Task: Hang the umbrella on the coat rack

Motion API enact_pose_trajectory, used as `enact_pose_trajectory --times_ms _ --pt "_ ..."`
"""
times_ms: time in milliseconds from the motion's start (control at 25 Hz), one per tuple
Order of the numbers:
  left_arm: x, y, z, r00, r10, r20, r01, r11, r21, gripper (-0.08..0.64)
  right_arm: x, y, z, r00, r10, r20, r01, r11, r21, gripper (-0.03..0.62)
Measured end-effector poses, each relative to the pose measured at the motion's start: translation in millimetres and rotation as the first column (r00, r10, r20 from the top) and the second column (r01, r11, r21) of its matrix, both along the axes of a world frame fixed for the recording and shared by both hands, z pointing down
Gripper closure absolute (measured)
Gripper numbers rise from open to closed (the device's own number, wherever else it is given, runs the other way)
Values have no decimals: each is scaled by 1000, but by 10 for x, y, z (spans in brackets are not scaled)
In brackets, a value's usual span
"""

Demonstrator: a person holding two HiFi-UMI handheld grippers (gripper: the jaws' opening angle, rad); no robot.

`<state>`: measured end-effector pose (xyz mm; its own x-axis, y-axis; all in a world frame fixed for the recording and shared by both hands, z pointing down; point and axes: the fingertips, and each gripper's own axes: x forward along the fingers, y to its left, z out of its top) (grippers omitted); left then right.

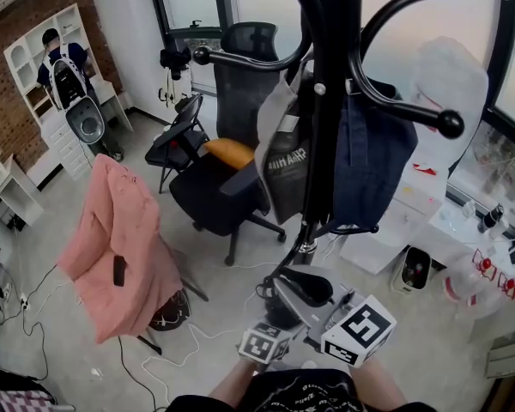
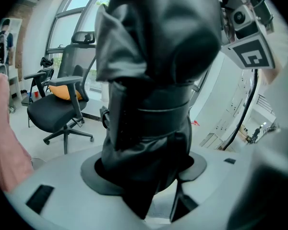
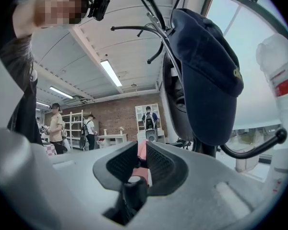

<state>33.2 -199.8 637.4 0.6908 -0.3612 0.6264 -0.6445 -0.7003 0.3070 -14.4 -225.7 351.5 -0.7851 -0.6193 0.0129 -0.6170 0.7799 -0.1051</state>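
Umbrella [image 2: 149, 80]: folded, black, fills the centre of the left gripper view. The left gripper [image 2: 144, 169] has its jaws set wide and clamped on the lower end of the bundle from both sides.

The right gripper [image 3: 142, 150] has its jaws almost together, pinching a thin black piece [image 3: 134, 190]. I judge this to be the umbrella's strap or loop, but cannot confirm it.

In the head view both grippers sit at lower centre. The umbrella lies between them, close to the foot of the coat rack [image 1: 328, 101], whose pole runs up the middle of the frame.

Rack load:
- navy cap [image 3: 206, 71] right of the pole
- grey bag [image 1: 283, 161] left of the pole
- ball-tipped hook [image 1: 240, 61] at upper left looks bare

Step in hand, as a judgement: carry the umbrella up to a hook; it is not yet hung.

To do it well:
- Lead with the right gripper so the loop meets the hook tip first.
- Keep the loop pulled open, not twisted.
- Let the left gripper carry the weight until the loop is past the ball.
- Release the left side last.
- Steer clear of the hanging bag so it is not dragged off.
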Motion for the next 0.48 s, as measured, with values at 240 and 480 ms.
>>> enact_pose_trajectory --times_ms 240,480 --pt "30 4 -32 999 34 -16 -34 999 -3 279 -229 172 -73 989 -87 -122 95 994 55 471" --pt "35 36 -22 998 62 -6 -62 998 -2 281 -237 54 46 970 -13 -242 30 998 63 454"
